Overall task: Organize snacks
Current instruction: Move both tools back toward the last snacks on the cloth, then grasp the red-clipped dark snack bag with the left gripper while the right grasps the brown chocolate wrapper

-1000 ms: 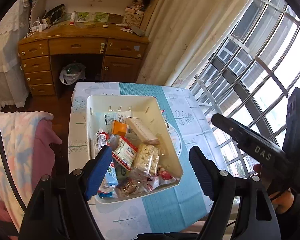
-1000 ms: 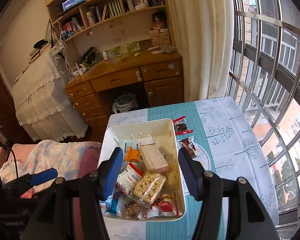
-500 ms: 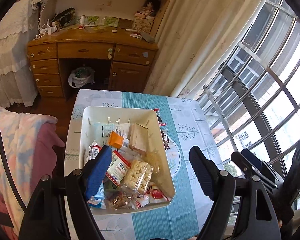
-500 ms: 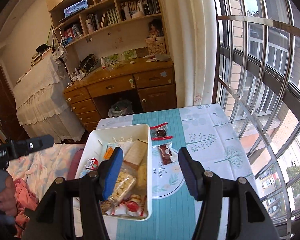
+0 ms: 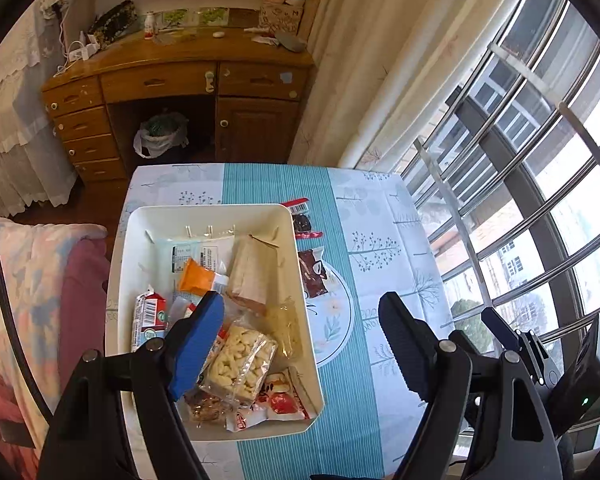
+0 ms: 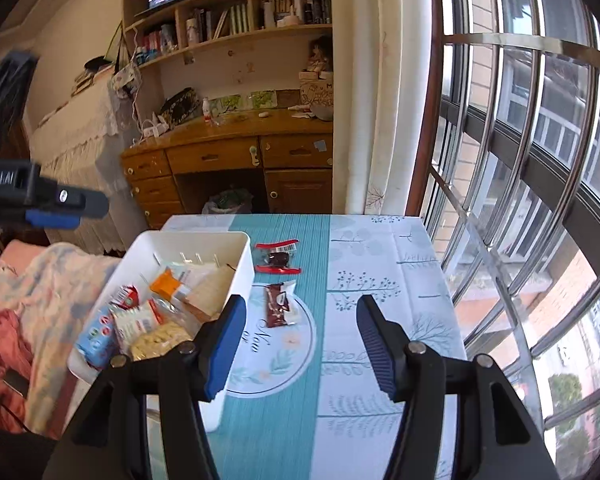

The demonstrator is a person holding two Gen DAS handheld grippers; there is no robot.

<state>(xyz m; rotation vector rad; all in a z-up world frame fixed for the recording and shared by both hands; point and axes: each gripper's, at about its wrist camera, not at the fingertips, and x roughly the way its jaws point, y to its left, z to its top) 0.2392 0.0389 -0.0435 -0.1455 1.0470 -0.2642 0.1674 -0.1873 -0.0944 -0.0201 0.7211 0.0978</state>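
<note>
Snacks fill the white bin (image 5: 216,216), while a brown packet (image 6: 278,306) and a red-edged packet (image 6: 277,257) lie on the tablecloth (image 6: 380,264) just beside it. Left gripper (image 5: 300,336) and right gripper (image 6: 298,340) both hover with jaws wide and empty. Risk, as a judgement: a descending finger could catch the bin wall and tip it, or the flat packets could slip; only "New" on the tablecloth's round motif reads clearly.

My left wrist view looks steeply down over the white bin (image 5: 288,240) from close above. My right wrist view sits further right, tilted less steeply, facing the table (image 6: 380,264) and desk (image 6: 228,144). Both views share the bin (image 6: 236,256), table (image 5: 380,216), desk (image 5: 180,68) and window.
</note>
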